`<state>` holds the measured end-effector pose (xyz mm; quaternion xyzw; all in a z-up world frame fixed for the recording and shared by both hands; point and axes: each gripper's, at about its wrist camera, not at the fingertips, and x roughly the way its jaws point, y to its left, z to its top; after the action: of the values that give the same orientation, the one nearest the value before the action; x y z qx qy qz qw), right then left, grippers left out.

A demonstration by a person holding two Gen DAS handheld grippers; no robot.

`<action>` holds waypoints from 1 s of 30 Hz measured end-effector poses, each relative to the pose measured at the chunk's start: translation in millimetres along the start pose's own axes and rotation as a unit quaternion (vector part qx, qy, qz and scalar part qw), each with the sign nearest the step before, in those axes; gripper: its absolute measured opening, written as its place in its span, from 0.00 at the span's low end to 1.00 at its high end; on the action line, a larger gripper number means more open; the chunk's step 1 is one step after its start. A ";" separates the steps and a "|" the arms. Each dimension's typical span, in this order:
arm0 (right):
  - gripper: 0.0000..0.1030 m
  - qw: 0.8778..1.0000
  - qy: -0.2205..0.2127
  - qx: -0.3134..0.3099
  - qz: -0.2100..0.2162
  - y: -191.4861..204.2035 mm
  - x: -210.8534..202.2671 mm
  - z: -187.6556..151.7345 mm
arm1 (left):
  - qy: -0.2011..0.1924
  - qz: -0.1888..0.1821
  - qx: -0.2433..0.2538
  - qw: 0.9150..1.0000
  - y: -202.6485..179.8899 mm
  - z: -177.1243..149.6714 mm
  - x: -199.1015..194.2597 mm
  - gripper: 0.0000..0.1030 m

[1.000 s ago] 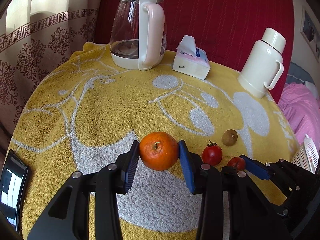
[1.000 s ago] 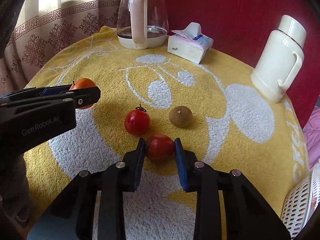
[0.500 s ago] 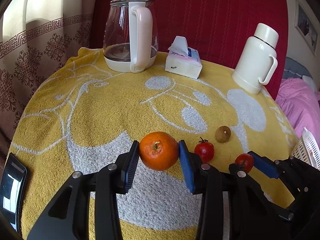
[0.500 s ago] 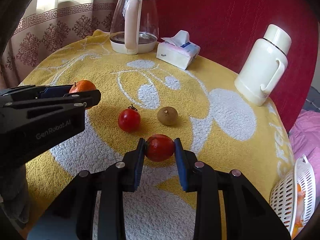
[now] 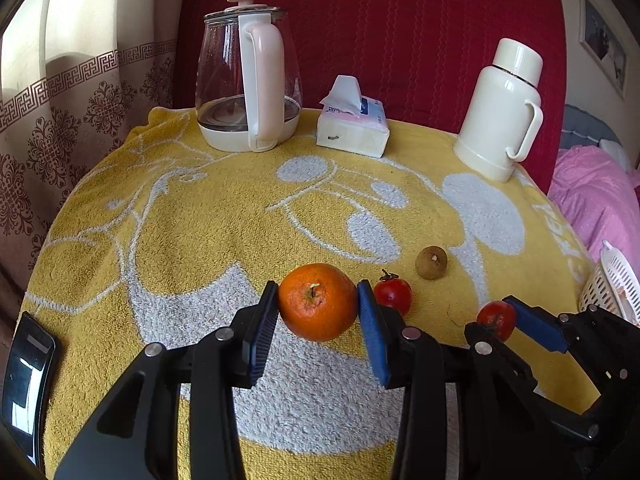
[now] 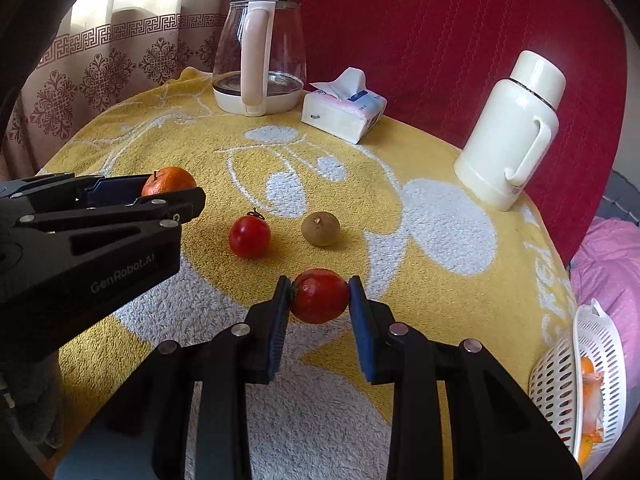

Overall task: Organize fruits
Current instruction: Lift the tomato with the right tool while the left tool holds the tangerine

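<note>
My left gripper (image 5: 318,304) is shut on an orange (image 5: 318,301), held just above the yellow towel; from the right wrist the same orange (image 6: 168,183) peeks over the left gripper (image 6: 160,192). My right gripper (image 6: 319,297) is shut on a small red tomato (image 6: 320,295), lifted a little off the cloth; in the left wrist view that gripper (image 5: 498,318) and its tomato (image 5: 496,318) sit at the right. A second tomato with a stem (image 6: 249,236) (image 5: 394,294) and a brown longan (image 6: 321,229) (image 5: 431,262) lie on the towel between and beyond the grippers.
A glass kettle (image 5: 248,80), a tissue pack (image 5: 352,128) and a cream thermos (image 5: 502,112) stand along the back of the towel-covered table (image 5: 200,208). A white slotted basket (image 6: 576,376) with orange pieces hangs off the right edge. A phone (image 5: 28,376) lies at the left edge.
The right gripper has lifted its tomato slightly and drifted right, away from the stemmed tomato. The left gripper still holds the orange in about the same spot.
</note>
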<state>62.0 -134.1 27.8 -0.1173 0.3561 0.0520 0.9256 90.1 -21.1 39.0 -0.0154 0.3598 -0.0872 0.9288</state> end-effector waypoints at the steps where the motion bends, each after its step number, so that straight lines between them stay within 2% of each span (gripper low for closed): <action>1: 0.30 1.000 0.000 0.002 0.000 -1.3 -0.9 -0.5 | -0.001 -0.001 0.002 1.000 -1.2 -0.3 -0.4 0.39; 13: 0.29 0.999 -0.013 0.028 -0.008 -16.0 -14.6 -5.7 | -0.008 -0.004 0.022 1.000 -14.3 -4.1 -6.8 0.39; 30: 0.30 0.995 -0.032 0.085 0.027 -42.1 -39.9 -15.1 | -0.016 -0.009 0.042 0.999 -30.6 -10.5 -15.5 0.39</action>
<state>30.2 -179.2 51.4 -0.0268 0.3321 0.0508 0.9415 67.2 -48.2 44.3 0.0190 0.3407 -0.1106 0.9335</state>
